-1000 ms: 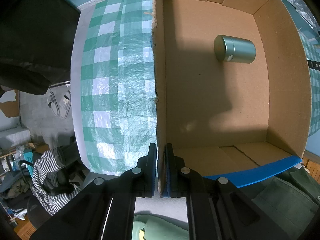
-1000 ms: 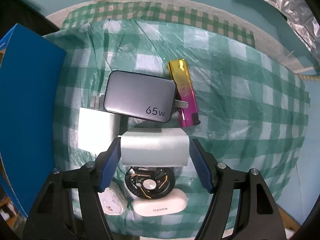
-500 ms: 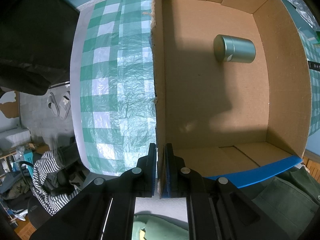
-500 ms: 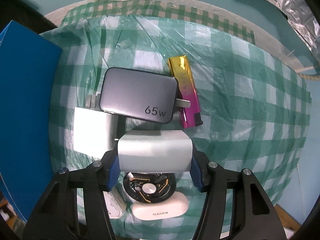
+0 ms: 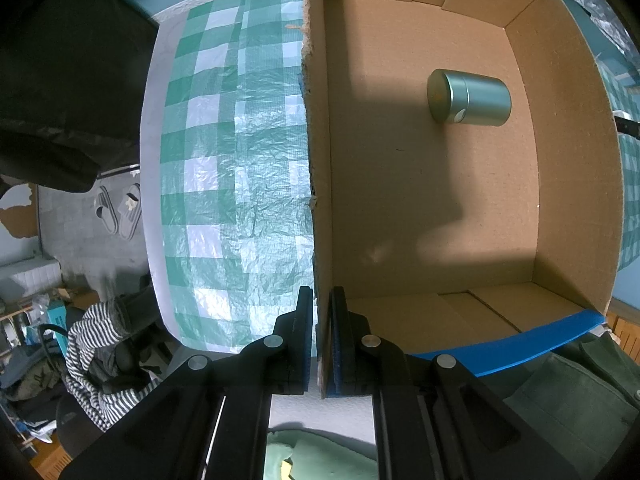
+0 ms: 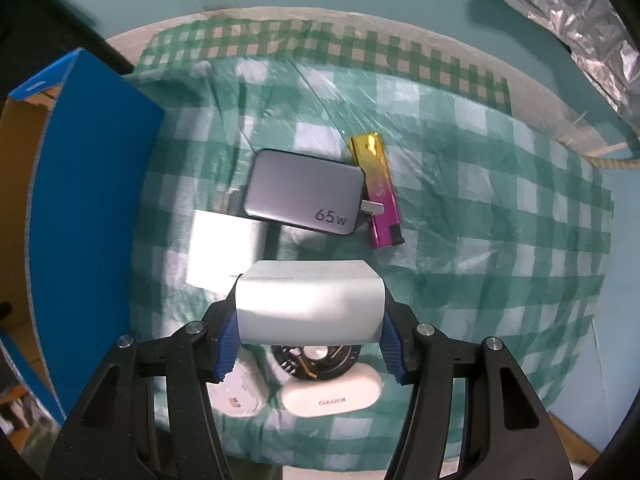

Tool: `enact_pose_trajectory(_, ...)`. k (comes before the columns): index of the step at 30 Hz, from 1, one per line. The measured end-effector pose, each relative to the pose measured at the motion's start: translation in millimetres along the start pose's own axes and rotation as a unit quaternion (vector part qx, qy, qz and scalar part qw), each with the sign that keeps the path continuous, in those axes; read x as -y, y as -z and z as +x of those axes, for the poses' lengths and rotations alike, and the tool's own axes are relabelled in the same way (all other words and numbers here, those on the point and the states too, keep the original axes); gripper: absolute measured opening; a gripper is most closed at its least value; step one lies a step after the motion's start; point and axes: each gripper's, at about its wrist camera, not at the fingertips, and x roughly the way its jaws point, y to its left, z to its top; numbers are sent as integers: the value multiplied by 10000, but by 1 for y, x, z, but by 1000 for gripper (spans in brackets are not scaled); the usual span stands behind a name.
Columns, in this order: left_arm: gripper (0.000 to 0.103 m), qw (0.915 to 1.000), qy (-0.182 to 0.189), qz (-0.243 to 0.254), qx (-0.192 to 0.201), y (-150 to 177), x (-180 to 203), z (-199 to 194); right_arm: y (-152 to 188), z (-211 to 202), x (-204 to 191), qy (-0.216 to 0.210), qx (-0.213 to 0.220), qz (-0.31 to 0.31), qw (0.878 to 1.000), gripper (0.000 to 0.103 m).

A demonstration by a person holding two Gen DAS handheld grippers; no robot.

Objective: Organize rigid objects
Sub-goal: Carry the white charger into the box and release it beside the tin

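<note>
My right gripper [image 6: 310,336] is shut on a white rectangular charger block [image 6: 308,306], held lifted above the green checked cloth. Below it lie a grey 65W charger [image 6: 302,196], a yellow-to-magenta lighter [image 6: 378,190], a white cube adapter [image 6: 222,254], a round black part [image 6: 316,366], a white oval case [image 6: 332,398] and a small white item [image 6: 238,396]. My left gripper [image 5: 320,340] is shut on the left wall of the cardboard box [image 5: 320,160]. A green metal tin [image 5: 468,98] lies on its side inside the box.
The box's blue outer wall [image 6: 88,216] stands left of the pile in the right wrist view. Crinkled foil [image 6: 568,12] hangs at the upper right. Beyond the table's left edge are slippers [image 5: 118,212] and striped clothing [image 5: 96,356] on the floor.
My right gripper's jaws closed onto the white charger block, then lifted it off the pile. The left gripper and box stayed still.
</note>
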Motion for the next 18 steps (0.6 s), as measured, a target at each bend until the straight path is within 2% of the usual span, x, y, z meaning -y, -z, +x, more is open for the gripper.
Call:
enact_pose_trajectory(7, 8, 10000, 5, 16, 0, 0, 1, 0, -3, -26, -11, -158, 231, -18, 9996, 58)
enact_pose_trajectory(18, 8, 10000, -5, 24, 2, 0, 1, 0, -15, -70, -49, -368, 608, -512, 9962, 58)
